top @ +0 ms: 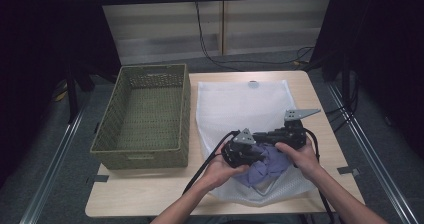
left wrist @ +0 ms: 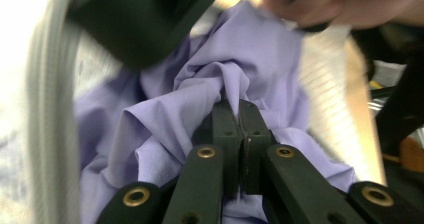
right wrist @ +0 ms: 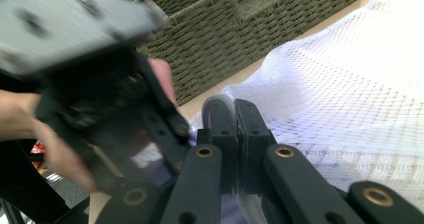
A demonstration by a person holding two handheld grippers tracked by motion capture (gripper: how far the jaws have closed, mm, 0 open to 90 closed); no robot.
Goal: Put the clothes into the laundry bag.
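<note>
A lilac cloth [top: 268, 166] lies bunched at the near end of a white mesh bag [top: 240, 104] spread flat on the table. My left gripper [top: 259, 155] is shut on a raised fold of the cloth [left wrist: 250, 49], its jaws [left wrist: 239, 109] pinching the fabric. Just beyond it, my right gripper [top: 261, 137] points left, and its jaws [right wrist: 235, 109] are shut on a thin edge of the mesh bag [right wrist: 350, 84]. The two grippers are almost touching. The left gripper [right wrist: 100, 99] looms blurred in the right gripper view.
An olive woven basket [top: 145, 114] stands empty on the left half of the wooden table [top: 150, 194], next to the bag. Cables trail from both grippers toward the near edge. Dark curtains and metal rails flank the table.
</note>
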